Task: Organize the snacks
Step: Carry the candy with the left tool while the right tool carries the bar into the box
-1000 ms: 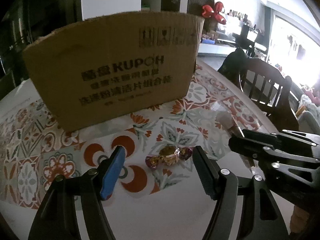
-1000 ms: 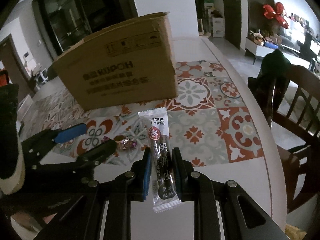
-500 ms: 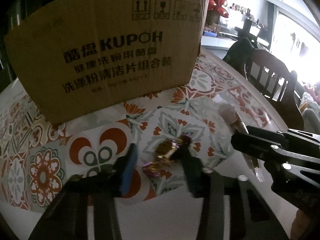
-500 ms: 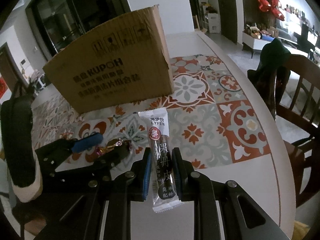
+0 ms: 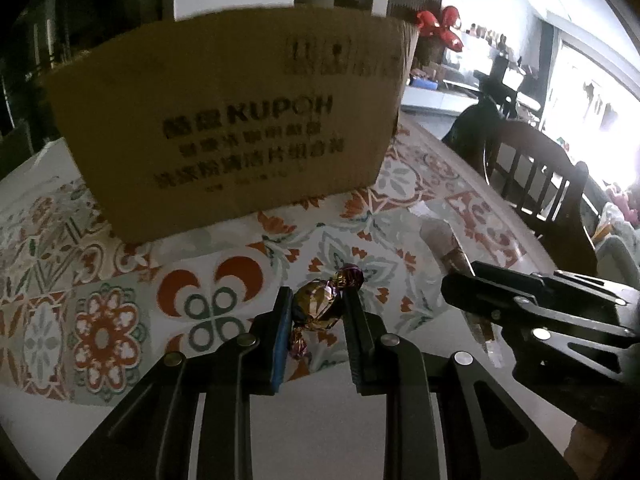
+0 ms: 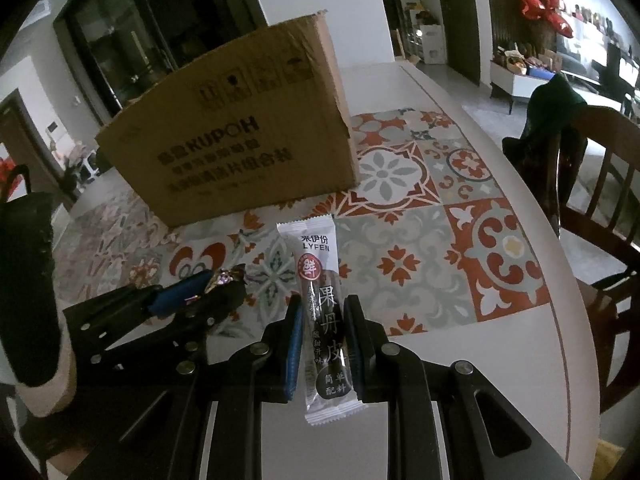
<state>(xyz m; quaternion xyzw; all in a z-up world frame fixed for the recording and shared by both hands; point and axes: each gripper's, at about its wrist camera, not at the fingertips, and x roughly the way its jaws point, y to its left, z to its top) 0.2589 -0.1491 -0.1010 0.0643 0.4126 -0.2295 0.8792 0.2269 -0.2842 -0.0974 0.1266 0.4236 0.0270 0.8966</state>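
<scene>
**Left wrist view: both snacks gripped, none boxed yet**

Left gripper [image 5: 316, 316] jaws have just closed, pinching the wrapped candy [image 5: 318, 310]; right gripper [image 6: 320, 340] jaws clamp the snack stick [image 6: 326, 320]; both sit before the cardboard box [image 5: 232, 128], on the bench [image 6: 460, 340]; boxing presumably remains.

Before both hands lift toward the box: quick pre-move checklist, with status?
1. Left gripper shut on the foil-wrapped candy: ok. Its fingers have just closed, with the candy between them.
2. Right gripper shut on the LYFEN snack stick: ok, held at mid-length, both ends sticking out.
3. Candy held by its body, not only a twisted end: ok, though one twist hangs below the fingers.
4. Cardboard box upright on the patterned table, right behind both snacks: ok.
5. Box top open to take snacks: cannot tell, neither view shows its top.
6. Grippers apart from each other: ok, side by side with a gap.
</scene>
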